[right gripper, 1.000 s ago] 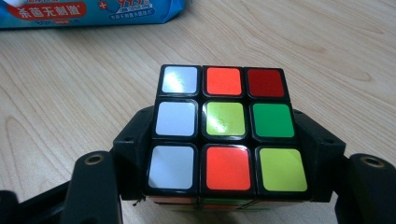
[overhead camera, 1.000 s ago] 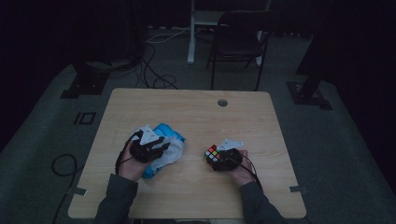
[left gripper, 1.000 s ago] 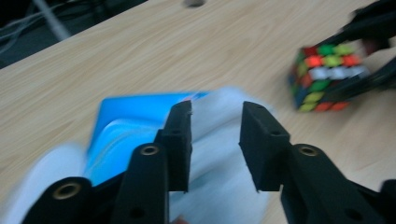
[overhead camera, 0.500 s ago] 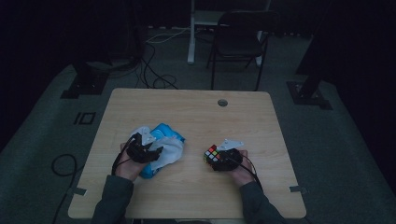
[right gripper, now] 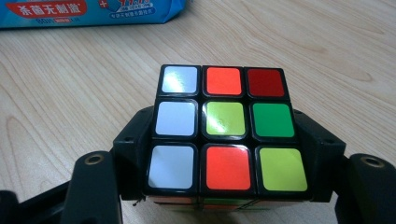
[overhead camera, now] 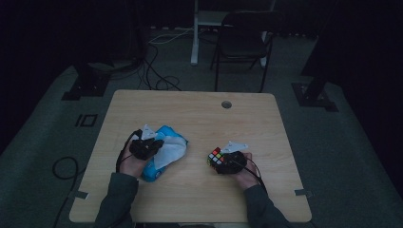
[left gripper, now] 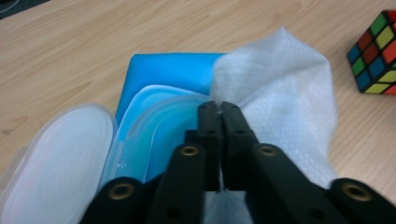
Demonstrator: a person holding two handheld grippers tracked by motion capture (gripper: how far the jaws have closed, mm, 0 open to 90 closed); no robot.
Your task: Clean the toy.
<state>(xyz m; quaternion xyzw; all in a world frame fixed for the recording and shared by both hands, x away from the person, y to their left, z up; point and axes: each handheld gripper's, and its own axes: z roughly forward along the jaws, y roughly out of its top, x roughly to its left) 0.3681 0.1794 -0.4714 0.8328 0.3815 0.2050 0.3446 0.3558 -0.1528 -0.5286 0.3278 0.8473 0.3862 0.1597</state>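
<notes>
A blue pack of wet wipes (overhead camera: 153,173) lies on the left of the wooden table (overhead camera: 199,118). In the left gripper view its clear flip lid (left gripper: 56,158) stands open over the blue pack (left gripper: 168,70). My left gripper (left gripper: 219,109) is shut on a white wipe (left gripper: 280,88) that rises from the pack's opening; from above, the left gripper (overhead camera: 151,146) sits over the pack with the wipe (overhead camera: 173,149) spread to its right. My right gripper (right gripper: 226,135) is shut on a Rubik's cube (right gripper: 224,130), one jaw on each side. In the high view the cube (overhead camera: 216,156) rests at the right gripper (overhead camera: 227,162).
A round cable hole (overhead camera: 226,104) sits near the table's far edge. A dark chair (overhead camera: 242,42) and floor cables (overhead camera: 157,76) lie beyond the table. In the left gripper view the cube (left gripper: 376,56) is at the far right. The pack's printed edge (right gripper: 93,11) lies beyond the cube.
The left hand has shifted slightly over the pack with the wipe still in its jaws. The right gripper and the cube have stayed in place.
</notes>
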